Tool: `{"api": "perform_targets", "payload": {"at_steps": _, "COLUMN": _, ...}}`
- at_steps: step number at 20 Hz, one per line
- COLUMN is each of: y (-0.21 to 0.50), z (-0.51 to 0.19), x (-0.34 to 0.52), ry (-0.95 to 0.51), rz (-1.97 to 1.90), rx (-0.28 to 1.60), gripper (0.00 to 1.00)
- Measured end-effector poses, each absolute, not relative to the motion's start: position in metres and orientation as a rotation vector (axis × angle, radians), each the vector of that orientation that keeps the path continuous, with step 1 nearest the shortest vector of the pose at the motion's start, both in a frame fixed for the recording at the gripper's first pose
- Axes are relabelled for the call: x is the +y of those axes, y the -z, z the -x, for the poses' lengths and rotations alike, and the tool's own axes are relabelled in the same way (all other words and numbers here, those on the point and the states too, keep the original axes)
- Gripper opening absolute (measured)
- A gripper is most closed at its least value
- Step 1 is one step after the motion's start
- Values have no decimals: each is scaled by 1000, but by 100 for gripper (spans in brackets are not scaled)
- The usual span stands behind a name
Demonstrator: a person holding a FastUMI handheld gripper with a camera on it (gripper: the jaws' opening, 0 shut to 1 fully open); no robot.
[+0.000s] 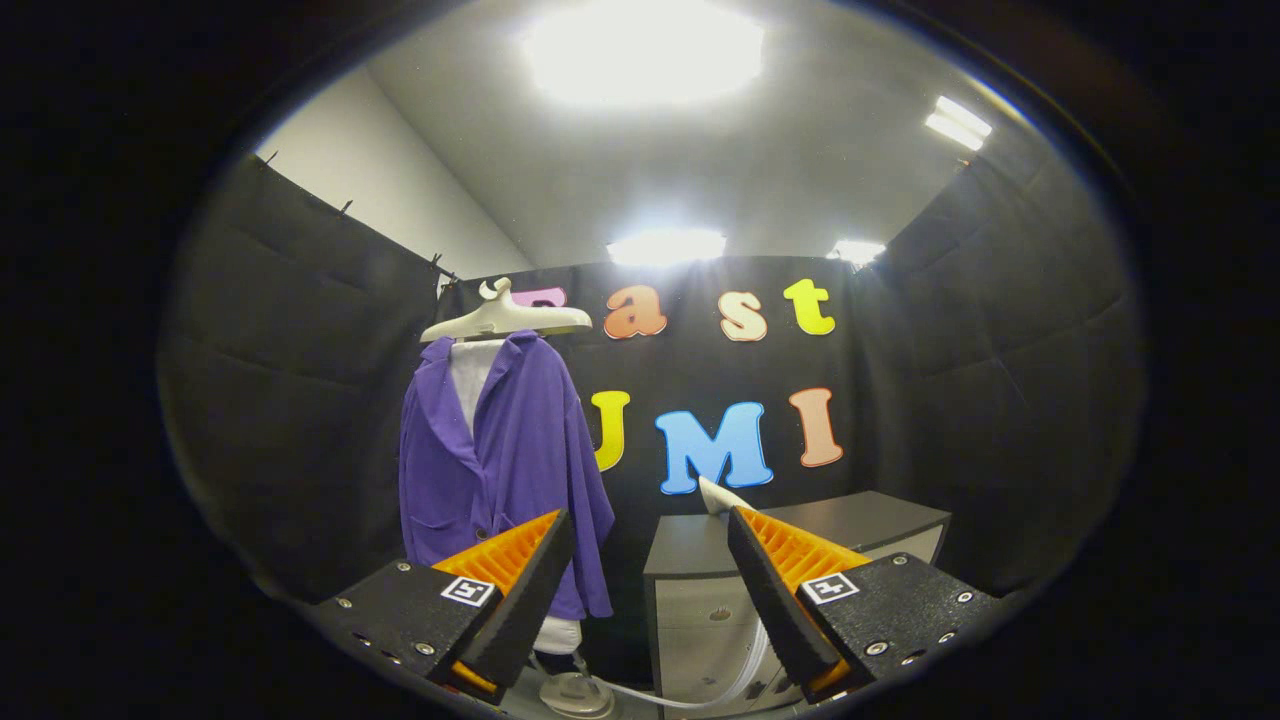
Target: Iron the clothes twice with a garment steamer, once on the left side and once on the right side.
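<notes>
Steamer head (722, 497) mostly hidden behind the right finger (775, 590) of the hand-held gripper (650, 525) — just a pale tip shows. Hose (700, 697) cut off low, its ends untraceable. Left finger (520, 590) covers the jacket (500, 450) hem. Desk (700, 545) front partly blocked. Stand base (575, 695) cropped.

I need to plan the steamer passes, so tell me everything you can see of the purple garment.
The purple collared cloth garment hangs upright on a pale plastic hanger atop a white stand, before the black wall. It has lapels and a front pocket, with a white layer showing at the open neck. It hangs beyond the open gripper, whose left finger overlaps its hem in the view.
</notes>
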State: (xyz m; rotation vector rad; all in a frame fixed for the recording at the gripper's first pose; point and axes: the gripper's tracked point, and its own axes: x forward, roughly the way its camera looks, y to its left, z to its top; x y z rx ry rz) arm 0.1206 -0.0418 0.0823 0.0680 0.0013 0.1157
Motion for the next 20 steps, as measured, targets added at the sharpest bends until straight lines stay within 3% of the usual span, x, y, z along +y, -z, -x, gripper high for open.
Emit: {"api": "perform_targets", "payload": {"at_steps": 20, "y": -84, "z": -351, "x": -118, "ry": -280, "rz": -139, "rx": 101, "gripper": 95}}
